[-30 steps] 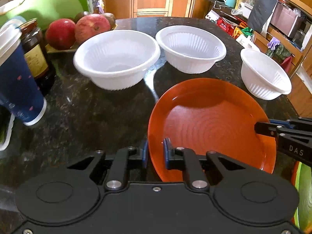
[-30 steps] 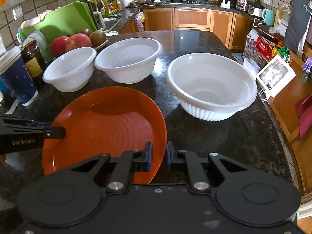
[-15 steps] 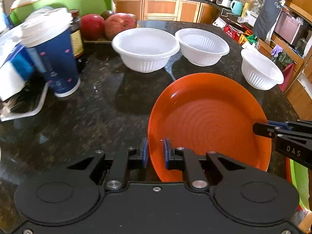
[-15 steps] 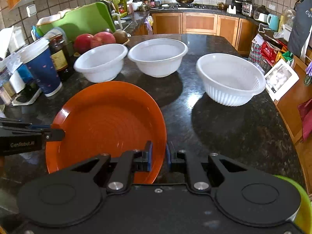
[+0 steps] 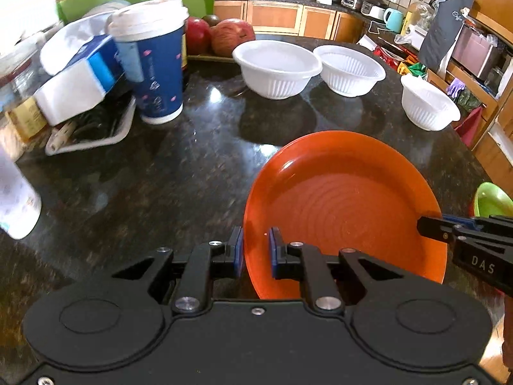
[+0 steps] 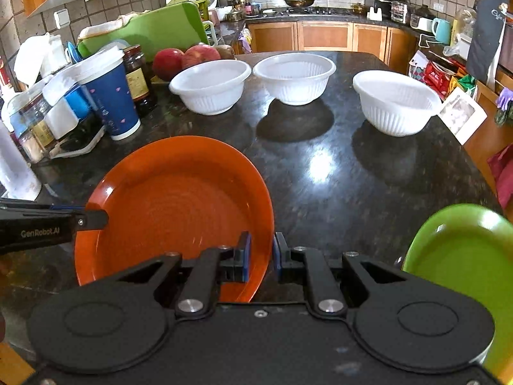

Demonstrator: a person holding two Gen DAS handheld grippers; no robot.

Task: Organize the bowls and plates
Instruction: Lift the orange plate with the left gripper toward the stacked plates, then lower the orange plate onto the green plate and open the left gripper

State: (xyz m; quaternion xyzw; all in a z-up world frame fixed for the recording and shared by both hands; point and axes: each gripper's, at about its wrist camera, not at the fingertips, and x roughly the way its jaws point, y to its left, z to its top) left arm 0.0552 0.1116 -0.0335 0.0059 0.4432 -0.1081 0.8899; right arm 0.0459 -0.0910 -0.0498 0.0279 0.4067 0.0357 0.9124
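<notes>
- Left wrist view: left gripper [image 5: 255, 248] is clamped on the near-left rim of the orange plate [image 5: 344, 208]. The plate lies ahead and to the right of it, held level above the tabletop [image 5: 154, 173]. The right gripper's fingers come in from the far right and pinch the opposite rim.
- Three white bowls [image 5: 277, 67] sit in a row beyond the plate, well apart from it. Blue paper cup [image 5: 150, 61] and clutter are to the left. There's open dark tabletop between plate and bowls.
- Right wrist view: right gripper [image 6: 260, 253] is clenched on the plate's near-right rim, w/ the plate to its left.
- Green plate [image 6: 465, 266] lies just to the right near the tabletop edge, nearer the right gripper. It's probably the stacking target, so the move is rightward w/ both grippers, keeping the plate level.
</notes>
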